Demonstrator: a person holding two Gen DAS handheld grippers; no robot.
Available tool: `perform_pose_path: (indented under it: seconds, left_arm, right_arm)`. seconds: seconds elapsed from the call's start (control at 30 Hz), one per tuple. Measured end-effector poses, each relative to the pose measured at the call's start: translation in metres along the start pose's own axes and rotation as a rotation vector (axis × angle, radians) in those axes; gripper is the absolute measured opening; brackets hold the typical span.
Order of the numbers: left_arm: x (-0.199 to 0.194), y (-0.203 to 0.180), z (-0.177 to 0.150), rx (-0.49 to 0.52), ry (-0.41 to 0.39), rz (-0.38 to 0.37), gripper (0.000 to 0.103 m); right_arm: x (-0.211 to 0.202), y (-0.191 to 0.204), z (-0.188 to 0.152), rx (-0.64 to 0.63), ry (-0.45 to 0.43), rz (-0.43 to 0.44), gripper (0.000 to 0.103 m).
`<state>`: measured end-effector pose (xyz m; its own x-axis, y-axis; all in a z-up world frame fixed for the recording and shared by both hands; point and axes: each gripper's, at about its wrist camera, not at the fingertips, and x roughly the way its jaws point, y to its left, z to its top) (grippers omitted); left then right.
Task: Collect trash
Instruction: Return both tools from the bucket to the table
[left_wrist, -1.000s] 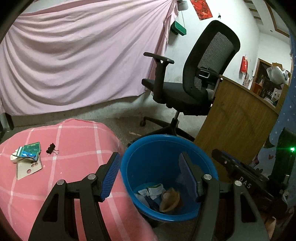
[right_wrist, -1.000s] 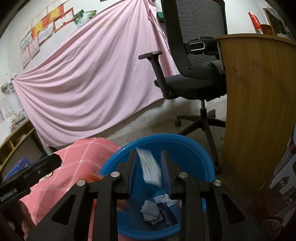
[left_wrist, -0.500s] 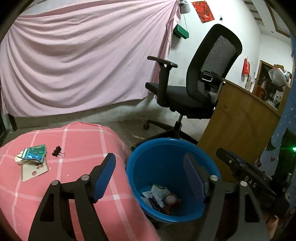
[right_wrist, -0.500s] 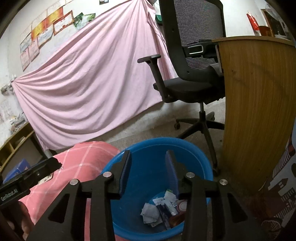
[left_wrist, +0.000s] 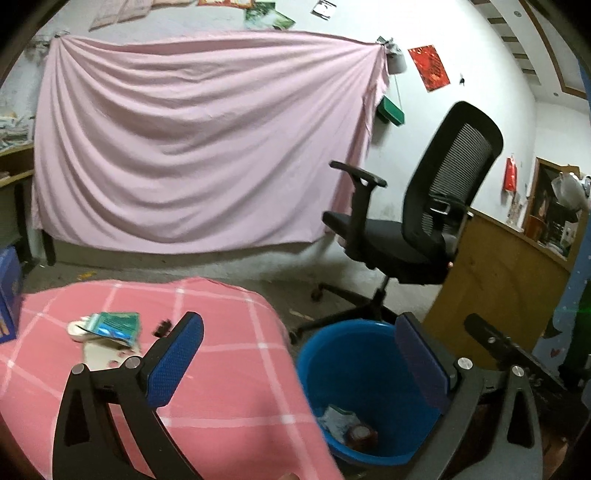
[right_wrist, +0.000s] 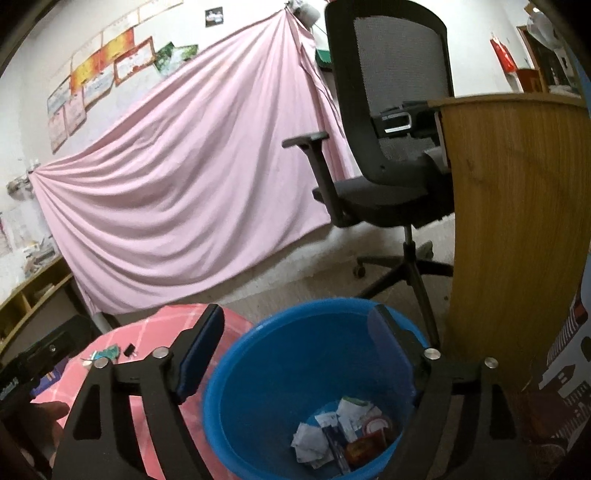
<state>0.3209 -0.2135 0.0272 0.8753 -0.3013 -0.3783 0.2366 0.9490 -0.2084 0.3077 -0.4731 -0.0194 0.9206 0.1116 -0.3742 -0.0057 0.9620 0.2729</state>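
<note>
A blue bin (left_wrist: 369, 373) (right_wrist: 295, 369) stands on the floor beside a table under a pink checked cloth (left_wrist: 221, 369). Crumpled papers and wrappers (right_wrist: 340, 428) lie at its bottom. On the cloth, at the left, rest a green wrapper (left_wrist: 110, 325), a white card under it and a black binder clip (left_wrist: 162, 326). My left gripper (left_wrist: 299, 350) hangs over the table's edge and the bin's left rim, its jaws opening with nothing between them. My right gripper (right_wrist: 295, 336) is above the bin, jaws opening and empty.
A black office chair (left_wrist: 417, 229) stands behind the bin. A wooden desk panel (right_wrist: 517, 229) rises close on the right. A pink sheet (left_wrist: 199, 147) covers the back wall. A blue box (left_wrist: 9, 291) sits at the far left.
The white paper that the right gripper held has dropped into the bin and both grippers' jaws have spread wide. The left gripper has swung left, toward the table.
</note>
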Motion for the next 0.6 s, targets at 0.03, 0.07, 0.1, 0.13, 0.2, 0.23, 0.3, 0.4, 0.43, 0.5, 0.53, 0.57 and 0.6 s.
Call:
perform_pose_path:
  seconds: [0.03,0.07,0.1,0.13,0.2,0.23,0.3,0.4,0.43,0.5,0.53,0.57,0.6]
  left_arm:
    - [-0.003,0.003,0.0,0.004,-0.009,0.008,0.101]
    - [-0.005,0.005,0.001,0.006,-0.015,0.012,0.101]
    - [-0.009,0.009,0.002,0.009,-0.026,0.018,0.101]
    - [-0.012,0.011,0.002,0.01,-0.035,0.025,0.101]
    - [-0.019,0.017,0.003,0.012,-0.058,0.037,0.101]
    - [-0.021,0.019,0.004,0.014,-0.067,0.041,0.101]
    - [-0.026,0.024,0.006,0.021,-0.082,0.058,0.101]
    - [-0.034,0.032,0.009,0.028,-0.101,0.083,0.101]
    - [-0.038,0.036,0.01,0.027,-0.108,0.091,0.101]
    - [-0.044,0.043,0.011,0.026,-0.12,0.107,0.101]
    - [-0.047,0.048,0.011,0.025,-0.126,0.116,0.101]
    - [-0.051,0.052,0.012,0.024,-0.133,0.125,0.101]
    - [-0.054,0.057,0.012,0.024,-0.14,0.134,0.101]
  right_arm:
    - [-0.001,0.002,0.001,-0.004,-0.01,0.003,0.086]
    - [-0.002,0.005,0.002,-0.007,-0.02,0.006,0.089]
    - [-0.004,0.007,0.003,-0.011,-0.033,0.011,0.094]
    - [-0.006,0.011,0.004,-0.016,-0.053,0.017,0.097]
    - [-0.009,0.018,0.007,-0.023,-0.088,0.029,0.103]
    - [-0.011,0.021,0.008,-0.026,-0.104,0.038,0.103]
    - [-0.014,0.029,0.01,-0.036,-0.13,0.056,0.103]
    - [-0.016,0.043,0.013,-0.05,-0.165,0.08,0.103]
    - [-0.016,0.046,0.014,-0.054,-0.174,0.087,0.103]
    - [-0.016,0.055,0.016,-0.061,-0.191,0.097,0.103]
    - [-0.016,0.061,0.017,-0.066,-0.201,0.105,0.103]
    - [-0.017,0.065,0.017,-0.069,-0.206,0.109,0.103]
    - [-0.017,0.071,0.018,-0.073,-0.217,0.116,0.103]
